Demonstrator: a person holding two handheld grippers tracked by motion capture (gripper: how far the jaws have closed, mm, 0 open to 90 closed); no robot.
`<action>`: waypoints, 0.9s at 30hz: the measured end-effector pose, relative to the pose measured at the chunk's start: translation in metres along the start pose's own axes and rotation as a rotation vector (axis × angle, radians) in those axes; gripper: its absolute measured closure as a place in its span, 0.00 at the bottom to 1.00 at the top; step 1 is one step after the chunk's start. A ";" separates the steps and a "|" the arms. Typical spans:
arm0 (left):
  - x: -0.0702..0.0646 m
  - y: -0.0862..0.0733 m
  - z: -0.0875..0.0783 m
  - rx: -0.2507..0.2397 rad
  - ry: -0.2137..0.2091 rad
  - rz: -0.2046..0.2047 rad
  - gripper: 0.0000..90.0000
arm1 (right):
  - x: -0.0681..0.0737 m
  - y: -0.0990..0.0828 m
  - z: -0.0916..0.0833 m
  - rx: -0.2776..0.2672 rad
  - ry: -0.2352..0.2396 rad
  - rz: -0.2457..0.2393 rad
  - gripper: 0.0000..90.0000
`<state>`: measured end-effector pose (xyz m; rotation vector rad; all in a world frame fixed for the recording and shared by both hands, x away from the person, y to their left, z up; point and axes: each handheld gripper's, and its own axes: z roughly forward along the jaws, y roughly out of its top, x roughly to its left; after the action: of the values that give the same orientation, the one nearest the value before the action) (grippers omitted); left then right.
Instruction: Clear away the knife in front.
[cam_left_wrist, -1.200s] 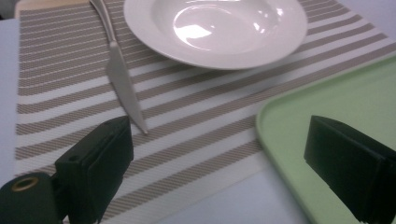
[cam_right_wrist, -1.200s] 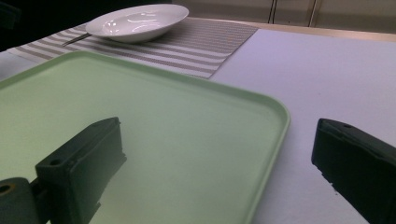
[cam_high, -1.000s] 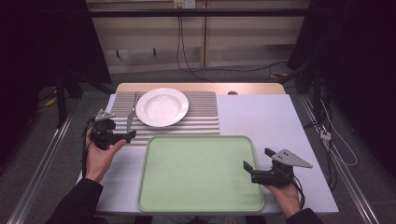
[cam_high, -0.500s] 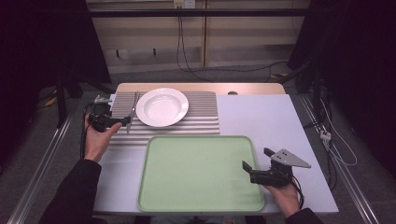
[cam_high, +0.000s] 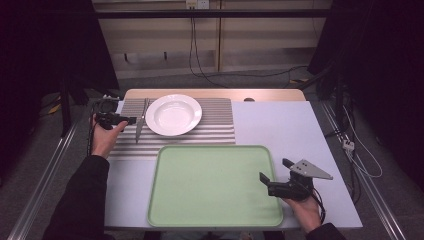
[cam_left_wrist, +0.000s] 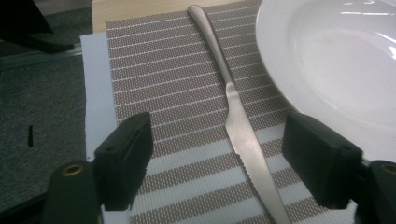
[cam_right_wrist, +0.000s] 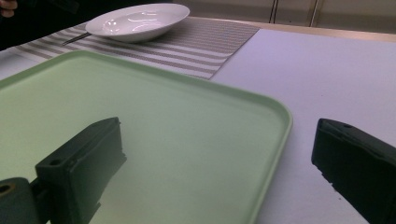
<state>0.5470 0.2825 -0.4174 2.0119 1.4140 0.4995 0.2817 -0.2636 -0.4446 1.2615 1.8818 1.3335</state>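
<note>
Knife (cam_left_wrist: 238, 126) lies flat on striped placemat (cam_left_wrist: 177, 154) just left of white plate (cam_left_wrist: 336, 60), blade between left gripper (cam_left_wrist: 217, 158) fingers, which have been closing but aren't yet touching; right gripper (cam_right_wrist: 219, 172) waits open straddling green tray (cam_right_wrist: 196, 140) edge.
</note>
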 end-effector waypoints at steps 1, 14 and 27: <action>0.000 0.001 0.003 0.003 -0.004 -0.010 0.34 | 0.000 0.000 0.000 0.001 0.000 -0.001 0.02; 0.005 0.012 0.044 0.021 -0.029 -0.061 0.58 | -0.001 -0.001 -0.001 0.002 0.000 0.002 0.02; -0.008 0.018 0.067 0.053 -0.035 -0.052 0.75 | -0.001 0.000 -0.001 -0.007 0.001 0.004 0.02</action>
<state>0.5987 0.2527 -0.4545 2.0099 1.4690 0.4065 0.2812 -0.2653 -0.4447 1.2622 1.8749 1.3422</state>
